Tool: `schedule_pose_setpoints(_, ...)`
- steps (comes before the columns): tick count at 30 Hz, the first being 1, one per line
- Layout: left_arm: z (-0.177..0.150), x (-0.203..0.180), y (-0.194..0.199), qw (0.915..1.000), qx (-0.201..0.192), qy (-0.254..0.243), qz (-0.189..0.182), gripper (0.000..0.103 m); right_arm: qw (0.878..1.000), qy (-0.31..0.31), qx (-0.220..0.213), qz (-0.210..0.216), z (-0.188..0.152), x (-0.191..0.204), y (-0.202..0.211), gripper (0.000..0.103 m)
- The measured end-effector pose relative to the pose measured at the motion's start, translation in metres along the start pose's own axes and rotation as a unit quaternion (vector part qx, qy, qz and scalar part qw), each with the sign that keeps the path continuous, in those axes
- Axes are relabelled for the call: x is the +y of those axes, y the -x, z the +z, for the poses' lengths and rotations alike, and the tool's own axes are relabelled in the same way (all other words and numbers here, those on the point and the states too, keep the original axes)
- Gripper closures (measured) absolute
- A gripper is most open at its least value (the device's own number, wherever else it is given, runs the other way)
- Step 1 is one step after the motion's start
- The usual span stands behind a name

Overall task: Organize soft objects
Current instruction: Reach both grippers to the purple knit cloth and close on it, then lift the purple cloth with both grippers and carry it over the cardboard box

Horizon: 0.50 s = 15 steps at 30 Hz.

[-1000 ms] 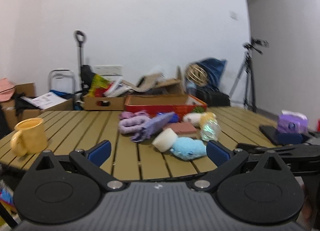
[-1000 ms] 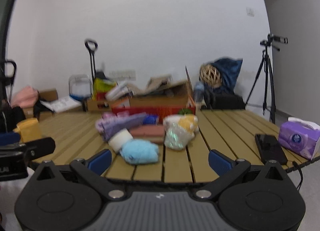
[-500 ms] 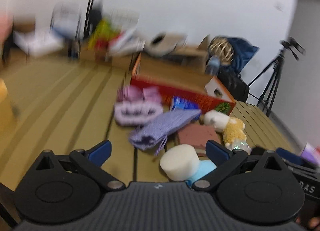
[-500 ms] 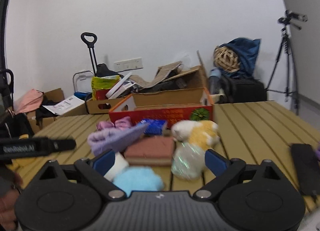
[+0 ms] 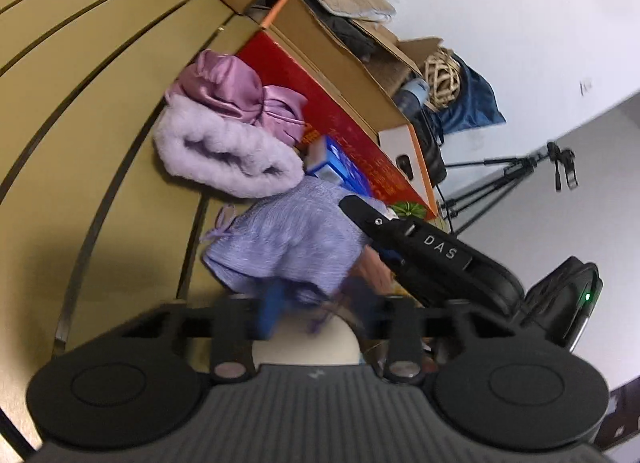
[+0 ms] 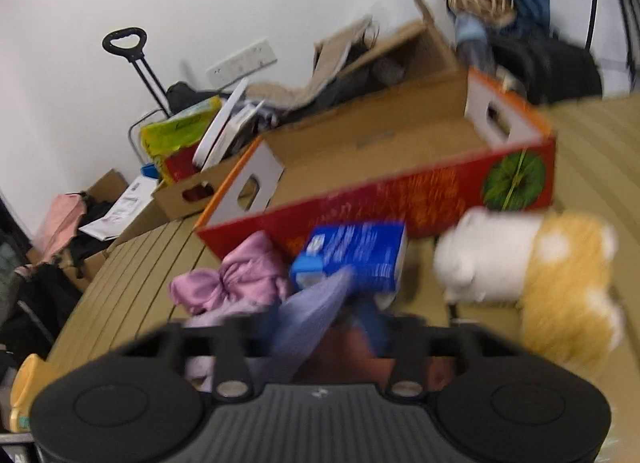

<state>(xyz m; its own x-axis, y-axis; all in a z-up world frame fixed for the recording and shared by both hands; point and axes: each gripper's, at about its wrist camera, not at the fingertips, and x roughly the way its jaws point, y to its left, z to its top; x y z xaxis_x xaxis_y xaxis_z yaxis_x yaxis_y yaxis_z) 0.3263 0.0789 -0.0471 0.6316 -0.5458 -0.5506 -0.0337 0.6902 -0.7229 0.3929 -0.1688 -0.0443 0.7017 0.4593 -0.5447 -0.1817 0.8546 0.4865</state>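
Left wrist view, left gripper [image 5: 316, 303] jaws just closing on the lilac knit cloth [image 5: 288, 239] before the red box [image 5: 340, 119], right gripper [image 6: 324, 323] clamped on the same cloth.

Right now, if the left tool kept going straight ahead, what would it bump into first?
Probably the lavender knit cloth, bunched right at the left tool; its blurred tips seem already in it. Beyond lies the fluffy purple slipper. Depth is hard to judge.
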Motion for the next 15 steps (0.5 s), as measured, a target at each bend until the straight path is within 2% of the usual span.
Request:
schedule_pose_setpoints(2, -0.003, -0.005, 0.003, 0.9997, -0.009, -0.022, 0.005, 0.085, 1.0, 0.001, -0.008, 0.007, -0.002, -0.001, 0.009, 0.095)
schedule_pose_setpoints(7, -0.017, -0.029, 0.032, 0.9915, -0.075, -0.105, -0.017, 0.087, 0.998, 0.018, -0.059, 0.022, -0.004, 0.006, 0.066, 0.096)
schedule_pose_setpoints(9, -0.027, -0.037, 0.04, 0.9878, -0.078, -0.131, -0.03, 0.087, 0.996, 0.029, -0.088, 0.018, -0.009, 0.011, 0.096, 0.096)
schedule_pose_setpoints(11, -0.038, -0.048, 0.045, 0.9844, -0.076, -0.156, -0.026, 0.086, 0.993, 0.036, -0.112, -0.001, -0.023, 0.011, 0.123, 0.095)
schedule_pose_setpoints(12, -0.045, -0.056, 0.044, 0.9815, -0.067, -0.178, -0.018, 0.084, 0.992, 0.037, -0.118, -0.015, -0.033, 0.007, 0.133, 0.095)
schedule_pose_setpoints(13, -0.054, -0.064, 0.041, 0.977, -0.061, -0.204, 0.002, 0.077, 0.992, 0.034, -0.115, -0.031, -0.044, 0.002, 0.14, 0.095)
schedule_pose_setpoints(14, -0.063, -0.07, 0.038, 0.9724, -0.058, -0.225, 0.021, 0.064, 0.993, 0.028, -0.104, -0.043, -0.055, -0.004, 0.143, 0.095)
schedule_pose_setpoints(15, -0.071, -0.075, 0.036, 0.967, -0.054, -0.247, 0.032, 0.057, 0.995, 0.014, -0.086, -0.053, -0.064, -0.011, 0.144, 0.095)
